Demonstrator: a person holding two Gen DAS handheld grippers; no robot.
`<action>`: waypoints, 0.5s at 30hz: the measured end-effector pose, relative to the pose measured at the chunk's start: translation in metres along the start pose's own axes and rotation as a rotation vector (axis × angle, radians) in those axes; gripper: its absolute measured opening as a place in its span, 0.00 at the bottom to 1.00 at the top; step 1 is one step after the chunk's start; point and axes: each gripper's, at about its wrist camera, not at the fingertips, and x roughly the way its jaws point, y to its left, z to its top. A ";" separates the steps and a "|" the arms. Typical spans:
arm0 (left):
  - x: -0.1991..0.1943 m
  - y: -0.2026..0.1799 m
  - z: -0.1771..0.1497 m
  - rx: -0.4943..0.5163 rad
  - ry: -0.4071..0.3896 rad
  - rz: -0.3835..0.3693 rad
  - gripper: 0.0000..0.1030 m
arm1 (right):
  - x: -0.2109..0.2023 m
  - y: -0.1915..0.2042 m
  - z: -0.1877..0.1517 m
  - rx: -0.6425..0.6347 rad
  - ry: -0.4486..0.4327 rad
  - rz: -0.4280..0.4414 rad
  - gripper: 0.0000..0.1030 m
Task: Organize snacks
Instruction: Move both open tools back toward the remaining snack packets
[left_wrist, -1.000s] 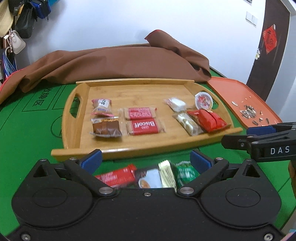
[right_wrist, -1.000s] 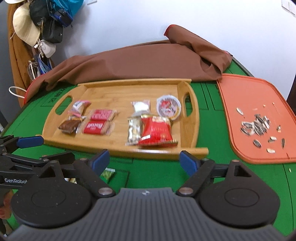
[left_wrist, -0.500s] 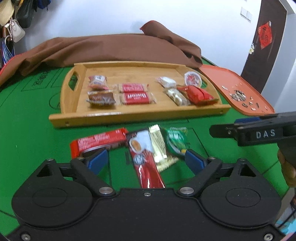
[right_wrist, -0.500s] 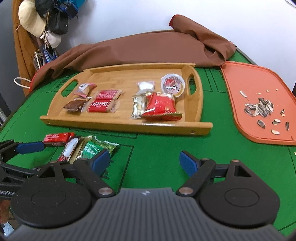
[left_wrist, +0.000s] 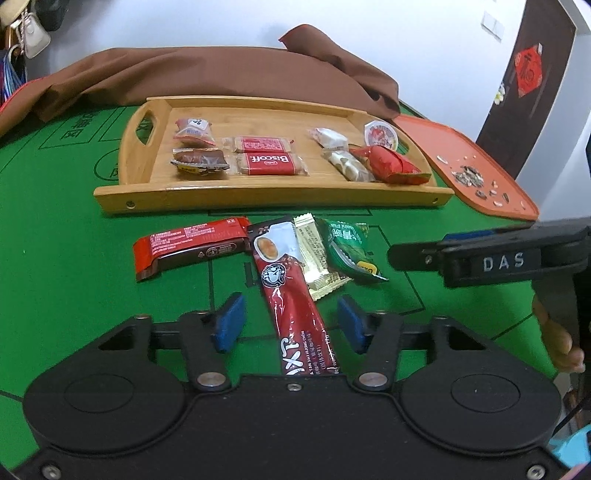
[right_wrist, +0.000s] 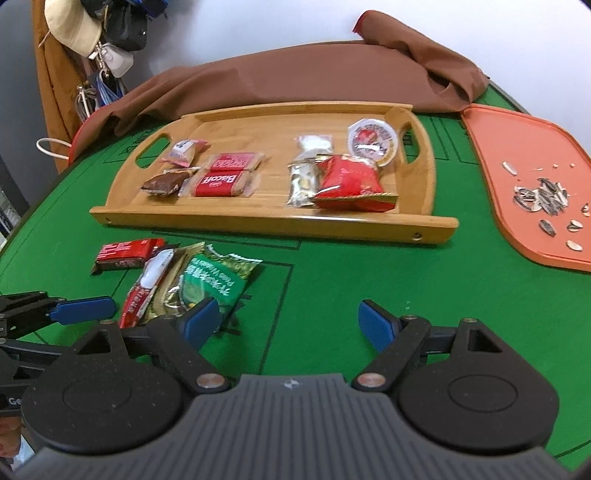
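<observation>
I have the left gripper (left_wrist: 290, 326) low over the loose snacks on the green worktop (left_wrist: 66, 280), its jaws closing around the long red coffee-mix sachet (left_wrist: 290, 295); the blue pads stand either side of it and do not yet press. So I judge this the pick-up step. Next I need the pads to meet the sachet's edges squarely, then lift it clear of the gold packet (left_wrist: 314, 254) it overlaps and carry it to the wooden tray (left_wrist: 258, 197).

The right gripper (right_wrist: 286, 321) hangs wide open over bare baize, holding nothing, beside the green packet (right_wrist: 210, 280).

Writing I can read: "Biscoff" on a red biscuit pack (left_wrist: 267, 164) in the tray, and "DAS" on the right gripper's side (the sachet's print is only partly legible).
</observation>
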 end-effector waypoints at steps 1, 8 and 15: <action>0.000 0.001 0.000 -0.004 0.000 0.001 0.37 | 0.001 0.002 0.000 0.000 0.004 0.006 0.86; -0.002 0.005 0.001 -0.026 -0.004 -0.024 0.26 | 0.008 0.018 0.003 -0.027 0.015 0.033 0.86; -0.010 0.009 0.001 0.003 -0.031 0.026 0.20 | 0.024 0.027 0.012 -0.021 0.027 0.035 0.84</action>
